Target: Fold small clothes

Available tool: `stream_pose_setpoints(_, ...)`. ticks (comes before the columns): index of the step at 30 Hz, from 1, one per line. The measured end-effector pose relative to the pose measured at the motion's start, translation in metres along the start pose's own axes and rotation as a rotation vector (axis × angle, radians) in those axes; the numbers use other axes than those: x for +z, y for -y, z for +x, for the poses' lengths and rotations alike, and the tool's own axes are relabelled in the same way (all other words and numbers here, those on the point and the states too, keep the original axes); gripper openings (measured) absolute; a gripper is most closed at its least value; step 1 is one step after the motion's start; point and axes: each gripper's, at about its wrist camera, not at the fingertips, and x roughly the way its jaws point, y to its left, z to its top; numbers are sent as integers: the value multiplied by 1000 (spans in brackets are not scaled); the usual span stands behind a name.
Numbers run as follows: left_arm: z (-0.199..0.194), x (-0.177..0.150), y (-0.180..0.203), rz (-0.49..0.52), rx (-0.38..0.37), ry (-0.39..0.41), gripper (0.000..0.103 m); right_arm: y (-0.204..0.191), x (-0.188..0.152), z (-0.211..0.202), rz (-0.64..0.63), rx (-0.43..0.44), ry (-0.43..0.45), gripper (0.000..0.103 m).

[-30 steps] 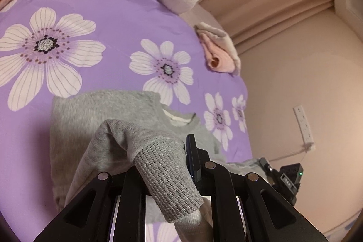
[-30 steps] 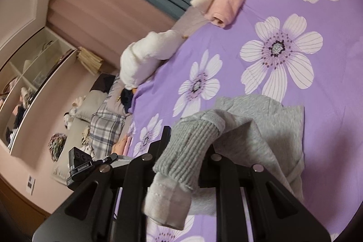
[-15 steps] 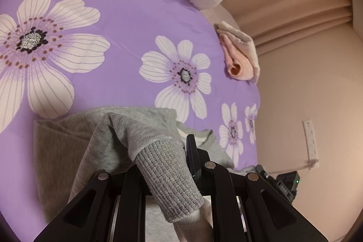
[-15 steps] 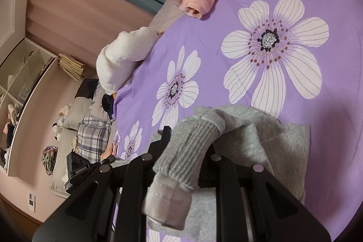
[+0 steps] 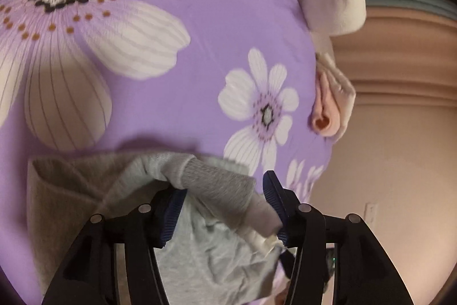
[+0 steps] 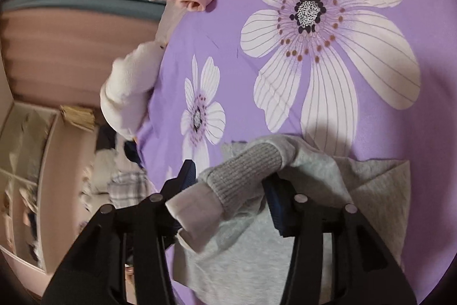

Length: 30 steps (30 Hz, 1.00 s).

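We see the left hand-held gripper (image 5: 224, 207) with its jaws opening, one ribbed cuff (image 5: 217, 182) of the grey sweatshirt (image 5: 211, 256) lying loose between them, the pads off it. The right hand-held gripper (image 6: 228, 190) is opening too, the other cuff (image 6: 245, 170) draped between its pads. The sweatshirt lies right under both grippers on the purple flowered bed cover (image 5: 217, 27). Beyond the left gripper, to its right, sits a folded pink garment (image 5: 328, 105). No containers show.
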Motion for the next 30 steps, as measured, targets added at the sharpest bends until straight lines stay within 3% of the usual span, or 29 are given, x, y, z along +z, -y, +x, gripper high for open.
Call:
stream_pose_setpoints(4, 1, 0, 5, 36, 32, 2, 53, -4, 1, 4, -13, -21, -8, 56)
stream_pose_setpoints(7, 1, 2, 1, 14, 19, 11, 53, 0, 8, 5, 46, 28, -5, 72)
stream_pose_setpoints(9, 1, 2, 0, 7, 25, 10, 53, 4, 11, 3, 84, 47, 12, 74)
stream_pose_setpoints(15, -11, 2, 5, 32, 16, 16, 56, 0, 7, -20, 29, 21, 67, 74)
stream_pose_setpoints(18, -18, -2, 11, 73, 39, 27, 56, -8, -4, -31, -64, -12, 71, 74)
stream_pose_setpoints(21, -38, -2, 14, 113, 63, 101, 72, -14, -19, -43, -163, -64, 73, 74)
stream_pose_setpoints(24, -59, -7, 15, 141, 47, 148, 73, -17, -34, -57, -256, -110, 78, 74)
stream_pose_setpoints(30, -63, -54, 18, 392, 167, 102, 73, -15, -63, -77, -423, -267, 109, 74)
